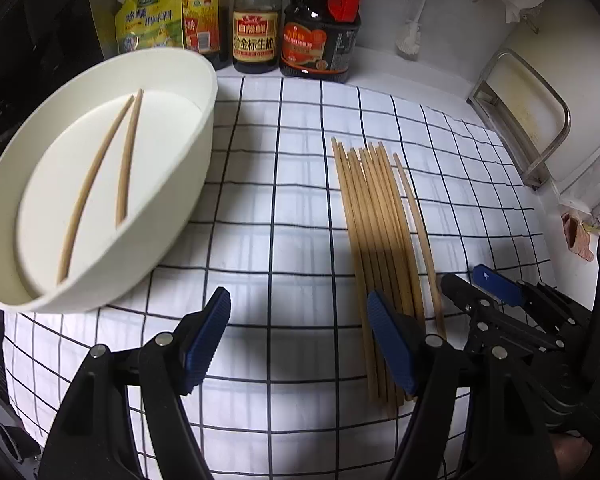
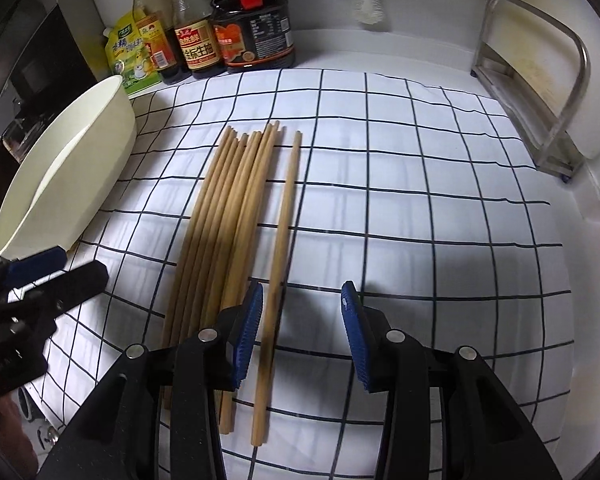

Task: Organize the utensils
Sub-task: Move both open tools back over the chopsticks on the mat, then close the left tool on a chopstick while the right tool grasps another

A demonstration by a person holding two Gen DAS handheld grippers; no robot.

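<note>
Work surface: white cloth with dark grid lines (image 2: 400, 184), laid flat over a pale counter. Its far edge stops short of the back wall; its right edge runs near a metal-framed rack (image 2: 540, 92) at 2 o'clock in the right wrist view.

Open room: bare cloth from 12 to 4 o'clock of the right gripper; a bare strip between tub and chopstick bundle in the left wrist view.

Chopstick bundle (image 2: 220, 216): wooden, lying side by side at the cloth's centre, tips toward 12 o'clock. One single chopstick (image 2: 280, 240) lies just beside the bundle, apart on its right.

White oval tub (image 1: 172, 208): at 10 o'clock on the cloth's left edge, two chopsticks in the tub (image 1: 100, 168) lying on its floor.

Left gripper (image 1: 300, 344): jaws wide apart, empty, over bare cloth; its right pad stands in front of the bundle's near ends.

Right gripper (image 2: 302, 332): jaws partly open, gripping nothing; the single chopstick's near end passes between the pads, whether touching cannot be told.

Back wall, 11 to 12 o'clock: sauce bottles (image 1: 256, 32), a yellow pouch (image 1: 148, 20), a white brush (image 1: 410, 36).
</note>
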